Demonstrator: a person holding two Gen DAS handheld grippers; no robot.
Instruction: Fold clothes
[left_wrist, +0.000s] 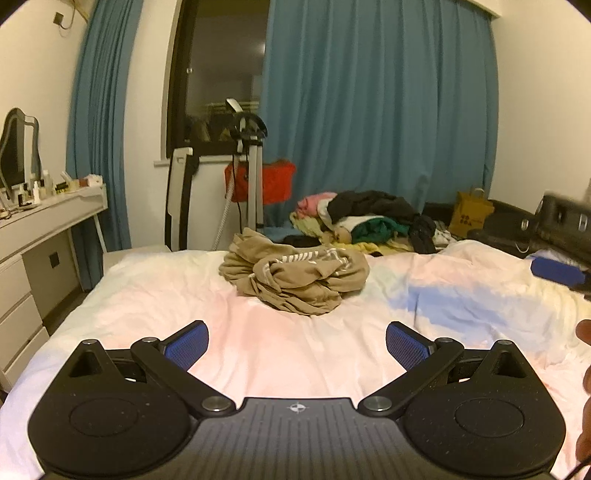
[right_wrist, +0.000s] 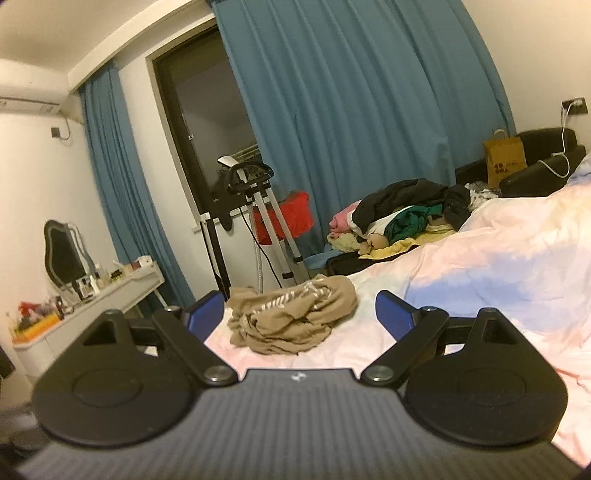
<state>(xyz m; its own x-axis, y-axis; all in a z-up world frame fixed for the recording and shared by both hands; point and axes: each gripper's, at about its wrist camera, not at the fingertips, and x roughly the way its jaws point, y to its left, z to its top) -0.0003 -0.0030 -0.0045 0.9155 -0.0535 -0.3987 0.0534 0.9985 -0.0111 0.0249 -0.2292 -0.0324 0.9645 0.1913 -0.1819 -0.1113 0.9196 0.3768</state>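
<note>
A crumpled tan garment (left_wrist: 295, 280) with white stripes lies in a heap on the pale pink bed cover (left_wrist: 147, 295). It also shows in the right wrist view (right_wrist: 291, 317). My left gripper (left_wrist: 297, 345) is open and empty, held above the bed short of the garment. My right gripper (right_wrist: 299, 314) is open and empty, also short of the garment; it shows blurred at the right edge of the left wrist view (left_wrist: 561, 254).
A pile of mixed clothes (left_wrist: 369, 221) lies beyond the bed's far edge. A garment steamer stand (left_wrist: 251, 166) and blue curtains (left_wrist: 369, 110) stand behind. A white dressing table (left_wrist: 44, 221) with bottles is on the left. A yellow paper bag (right_wrist: 504, 158) is at the back right.
</note>
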